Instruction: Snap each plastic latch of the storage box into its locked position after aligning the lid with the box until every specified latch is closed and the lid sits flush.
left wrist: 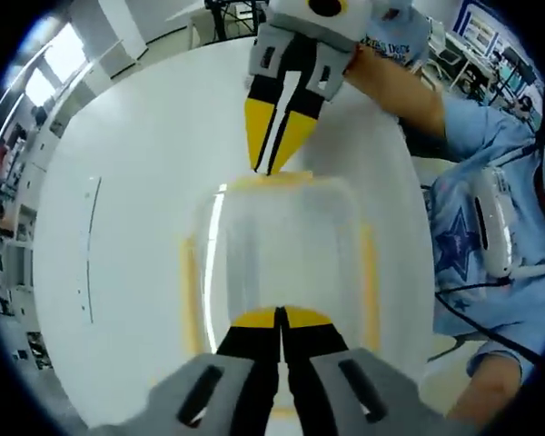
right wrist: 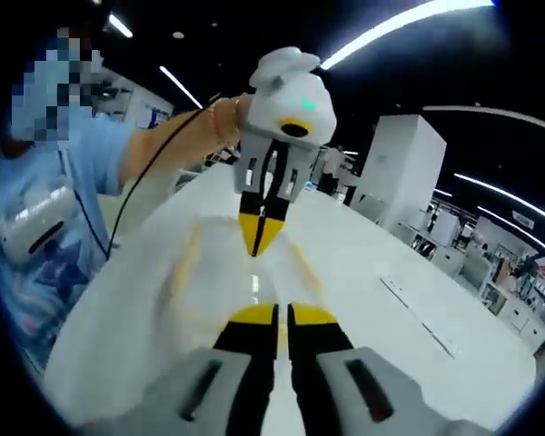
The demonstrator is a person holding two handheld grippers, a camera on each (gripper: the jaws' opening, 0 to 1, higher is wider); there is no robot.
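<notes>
Left hand-held gripper, jaws closed together with nothing between them, its yellow tips resting at the near short end of the storage box, a clear-lidded box with a yellow rim that stands near the middle of the white surface. Right hand-held gripper, jaws likewise closed and empty, pointing down at the opposite short end, where a yellow latch shows just under its tips. The right gripper view gives the mirror arrangement: right hand-held gripper in the foreground, left hand-held gripper facing it across the lid. The box's long axis thus runs from one hand-held gripper to the other, each tool standing directly over its own end, equally near. Whether either tip touches the plastic cannot be told, nor whether the end latches are already locked. The lid appears to sit level on the box. Judged from this, the coming move is a downward press at each end. A person in a blue shirt stands at the surface's far-right edge in the left gripper view.
</notes>
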